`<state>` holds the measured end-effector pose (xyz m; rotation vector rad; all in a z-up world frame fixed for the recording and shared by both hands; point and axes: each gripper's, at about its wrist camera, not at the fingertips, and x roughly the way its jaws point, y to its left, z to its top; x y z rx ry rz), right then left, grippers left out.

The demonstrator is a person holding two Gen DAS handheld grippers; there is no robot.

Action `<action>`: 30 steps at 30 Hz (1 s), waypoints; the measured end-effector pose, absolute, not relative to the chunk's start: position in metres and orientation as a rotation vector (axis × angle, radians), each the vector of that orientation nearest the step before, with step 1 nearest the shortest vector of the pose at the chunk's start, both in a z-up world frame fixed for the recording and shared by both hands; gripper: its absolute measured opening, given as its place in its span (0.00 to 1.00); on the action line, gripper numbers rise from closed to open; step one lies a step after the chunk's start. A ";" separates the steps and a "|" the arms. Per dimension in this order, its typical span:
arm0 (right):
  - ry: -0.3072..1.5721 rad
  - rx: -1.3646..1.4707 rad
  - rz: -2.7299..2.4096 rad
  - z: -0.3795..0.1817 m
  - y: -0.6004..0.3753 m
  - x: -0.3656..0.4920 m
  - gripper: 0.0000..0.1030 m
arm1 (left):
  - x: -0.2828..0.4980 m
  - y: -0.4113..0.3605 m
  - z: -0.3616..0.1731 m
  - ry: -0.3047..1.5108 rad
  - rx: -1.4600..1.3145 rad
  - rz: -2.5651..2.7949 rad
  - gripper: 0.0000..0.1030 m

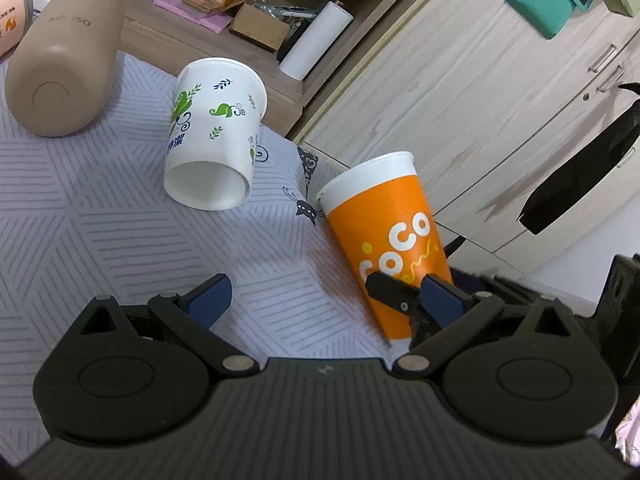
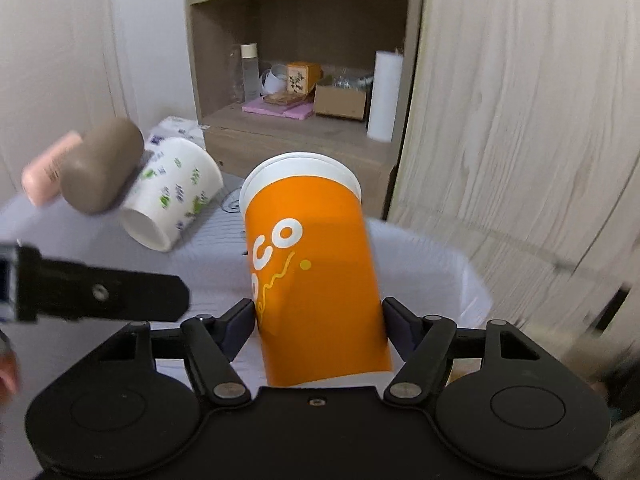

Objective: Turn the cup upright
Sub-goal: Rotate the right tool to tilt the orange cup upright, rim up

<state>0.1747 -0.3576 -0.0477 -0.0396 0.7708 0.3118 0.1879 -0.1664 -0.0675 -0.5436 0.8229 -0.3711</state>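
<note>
An orange CoCo paper cup (image 2: pixel 316 280) sits between the fingers of my right gripper (image 2: pixel 318 324), which is shut on its lower body. The cup is nearly upright, tilted a little, white rim up. In the left wrist view the same cup (image 1: pixel 384 236) stands at the right on the striped cloth (image 1: pixel 120 240), with the right gripper's fingers (image 1: pixel 390 290) around its base. My left gripper (image 1: pixel 326 294) is open and empty, just left of the cup. A white paper cup with green leaves (image 1: pixel 216 128) lies on its side, also seen in the right wrist view (image 2: pixel 172 196).
A beige bottle (image 1: pixel 64 60) and a pink bottle (image 1: pixel 10 16) lie on their sides at the back left. A wooden shelf (image 2: pixel 300 128) with boxes and a white roll (image 2: pixel 384 96) stands behind the table. Wood cabinet doors (image 1: pixel 500 100) stand on the right.
</note>
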 end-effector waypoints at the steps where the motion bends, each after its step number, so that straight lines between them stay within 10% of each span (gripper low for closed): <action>1: 0.785 -0.002 0.316 -0.048 -0.359 0.173 0.72 | 0.187 -0.165 -0.067 0.822 -0.546 -0.374 0.99; 30: 0.953 0.315 0.502 -0.055 -0.311 0.130 0.71 | 0.160 -0.113 -0.073 0.851 -0.655 -0.536 0.95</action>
